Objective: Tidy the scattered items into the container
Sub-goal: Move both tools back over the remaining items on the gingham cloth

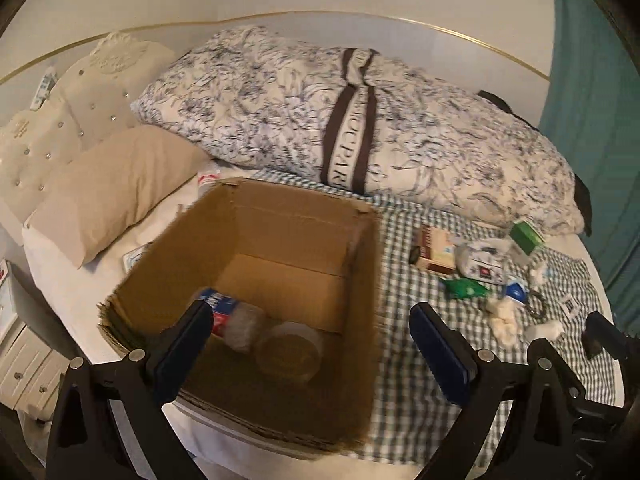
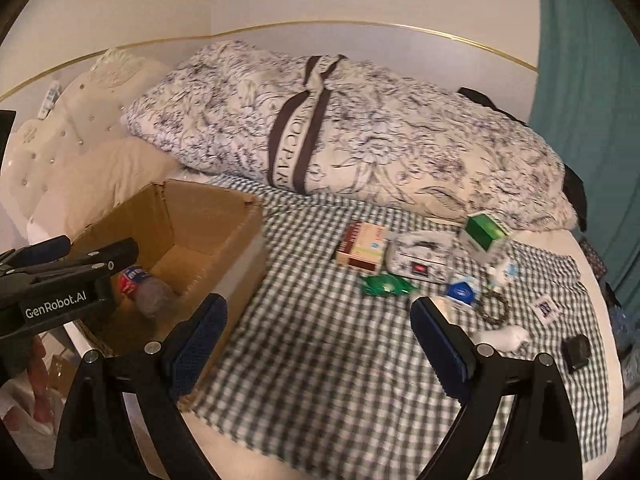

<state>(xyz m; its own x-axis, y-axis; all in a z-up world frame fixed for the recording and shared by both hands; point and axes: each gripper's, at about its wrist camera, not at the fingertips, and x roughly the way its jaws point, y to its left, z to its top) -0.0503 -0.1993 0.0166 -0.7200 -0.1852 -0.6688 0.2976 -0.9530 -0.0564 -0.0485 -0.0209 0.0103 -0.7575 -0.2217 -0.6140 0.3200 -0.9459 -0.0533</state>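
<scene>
**Two empty grippers over a bed, box partly filled, small items still scattered**

A cardboard box [image 1: 256, 280] sits open on a bed, resting on the edge of a green checked cloth [image 2: 320, 340]. Everything below is placed relative to this box.

The left gripper [image 1: 312, 344] hangs over the near rim of the box, its two fingers spread wide and holding nothing. One finger shows in front of the box's inside and the other beyond its right wall, a pose that fits a gripper with nothing in hand above the container. Inside the box lie a red and blue wrapped bottle [image 1: 228, 316] and a round clear tub [image 1: 290, 354], side by side on the bottom.

The right gripper [image 2: 318, 340] is to the right of the box, above bare checked cloth, also wide open and empty. It faces the remaining clutter, likely lined up to pick the next piece.

That clutter lies in a loose group well to the right of the box: a brown and cream carton [image 2: 362, 246], a white patterned pouch [image 2: 420, 260] touching it, a green box [image 2: 484, 232] further right, a green packet [image 2: 386, 286] in front, a small blue and white pack [image 2: 462, 290], a key ring [image 2: 494, 306], a white crumpled tissue [image 2: 504, 336] and a small dark square object [image 2: 576, 352].

Behind the box lie a flowered quilt [image 1: 360, 128] and a beige pillow [image 1: 116, 188].
</scene>
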